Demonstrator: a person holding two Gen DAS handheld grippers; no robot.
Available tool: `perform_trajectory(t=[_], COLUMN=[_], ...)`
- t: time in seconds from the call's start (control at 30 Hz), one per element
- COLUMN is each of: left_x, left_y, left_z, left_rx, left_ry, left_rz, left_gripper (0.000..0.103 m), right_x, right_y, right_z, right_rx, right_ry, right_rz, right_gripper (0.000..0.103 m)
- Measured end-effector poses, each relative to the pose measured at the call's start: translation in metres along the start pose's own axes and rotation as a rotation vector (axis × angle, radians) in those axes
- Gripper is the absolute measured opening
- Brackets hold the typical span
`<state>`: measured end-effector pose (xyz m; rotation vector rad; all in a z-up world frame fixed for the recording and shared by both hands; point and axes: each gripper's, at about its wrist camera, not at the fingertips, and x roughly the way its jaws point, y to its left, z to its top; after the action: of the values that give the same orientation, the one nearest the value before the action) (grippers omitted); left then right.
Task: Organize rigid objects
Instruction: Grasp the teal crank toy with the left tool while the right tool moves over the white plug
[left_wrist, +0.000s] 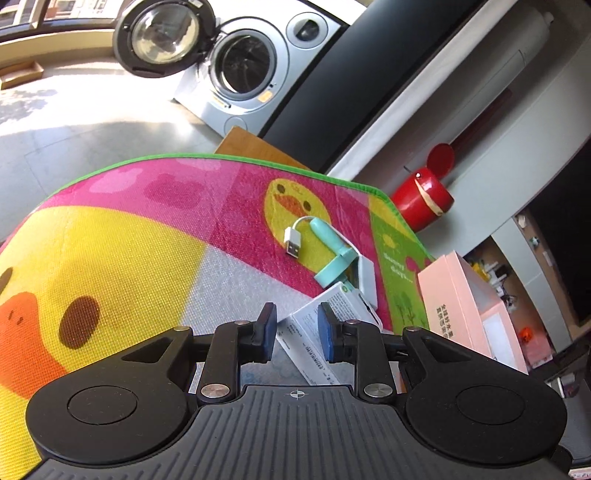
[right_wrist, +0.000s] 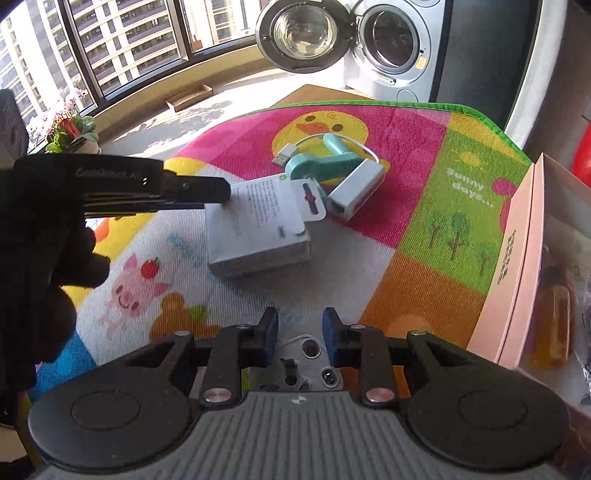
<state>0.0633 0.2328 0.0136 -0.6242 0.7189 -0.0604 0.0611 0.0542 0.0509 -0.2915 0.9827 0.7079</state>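
Observation:
A white retail box (right_wrist: 258, 225) lies on the colourful play mat (right_wrist: 424, 229); it also shows in the left wrist view (left_wrist: 314, 339). My left gripper (left_wrist: 297, 328) is open, its jaws on either side of the box's near corner; it shows as a black bar (right_wrist: 192, 192) at the box's left edge. Behind the box lie a teal handheld fan (right_wrist: 325, 162) and a white USB adapter (right_wrist: 354, 192) with its cable and plug (left_wrist: 293, 245). My right gripper (right_wrist: 300, 334) is open above the mat, with a small silver multi-port part (right_wrist: 310, 365) below its jaws.
An open pink box (right_wrist: 524, 266) holding items stands at the mat's right edge, also in the left wrist view (left_wrist: 465, 310). A red round container (left_wrist: 424, 199) sits beyond the mat. A washing machine (left_wrist: 251, 74) with its door open stands behind.

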Motion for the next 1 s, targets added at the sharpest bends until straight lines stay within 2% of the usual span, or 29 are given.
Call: perform_trajectory(t=[0.13, 0.17, 0.2, 0.23, 0.33, 0.4, 0.47, 0.5, 0.53, 0.6, 0.63, 0.7, 0.8, 1.0], left_x=[0.002, -0.001, -0.005, -0.007, -0.003, 0.012, 0.031, 0.042, 0.058, 0.075, 0.079, 0.083, 0.075, 0.036], left_y=[-0.031, -0.038, -0.046, -0.055, -0.075, -0.086, -0.090, -0.091, -0.090, -0.085, -0.084, -0.085, -0.090, -0.081], left_z=[-0.011, -0.011, -0.010, -0.008, 0.003, 0.014, 0.025, 0.030, 0.035, 0.038, 0.039, 0.033, 0.018, -0.020], left_rx=[0.162, 0.186, 0.216, 0.245, 0.302, 0.335, 0.374, 0.391, 0.399, 0.375, 0.361, 0.360, 0.431, 0.432], left_ry=[0.079, 0.060, 0.022, -0.009, -0.029, -0.048, -0.096, -0.089, -0.042, 0.033, 0.041, 0.058, 0.050, 0.097], left_rz=[-0.044, -0.036, -0.022, -0.012, 0.009, 0.061, 0.170, 0.204, 0.231, 0.207, 0.166, 0.164, 0.166, 0.058], left_gripper=[0.026, 0.026, 0.026, 0.026, 0.026, 0.026, 0.026, 0.025, 0.024, 0.025, 0.025, 0.025, 0.021, 0.019], right_x=[-0.029, -0.035, -0.040, -0.046, -0.055, -0.060, -0.062, -0.063, -0.065, -0.069, -0.071, -0.072, -0.075, -0.078], right_y=[-0.001, -0.001, -0.002, -0.007, -0.021, -0.028, -0.032, -0.033, -0.035, -0.036, -0.037, -0.036, -0.033, -0.037], right_z=[-0.041, -0.049, -0.057, -0.066, -0.083, -0.093, -0.099, -0.103, -0.107, -0.114, -0.118, -0.123, -0.132, -0.143], right_rx=[-0.041, -0.047, -0.045, -0.028, 0.062, 0.112, 0.137, 0.148, 0.160, 0.175, 0.175, 0.169, 0.154, 0.180], right_ry=[-0.031, -0.041, -0.046, -0.061, -0.094, -0.125, -0.153, -0.161, -0.168, -0.177, -0.181, -0.185, -0.190, -0.233], right_rz=[-0.036, -0.057, -0.072, -0.081, -0.063, -0.070, -0.082, -0.082, -0.081, -0.077, -0.072, -0.065, -0.097, -0.118], right_gripper=[0.028, 0.034, 0.046, 0.051, 0.054, 0.054, 0.054, 0.054, 0.055, 0.056, 0.057, 0.063, 0.066, 0.076])
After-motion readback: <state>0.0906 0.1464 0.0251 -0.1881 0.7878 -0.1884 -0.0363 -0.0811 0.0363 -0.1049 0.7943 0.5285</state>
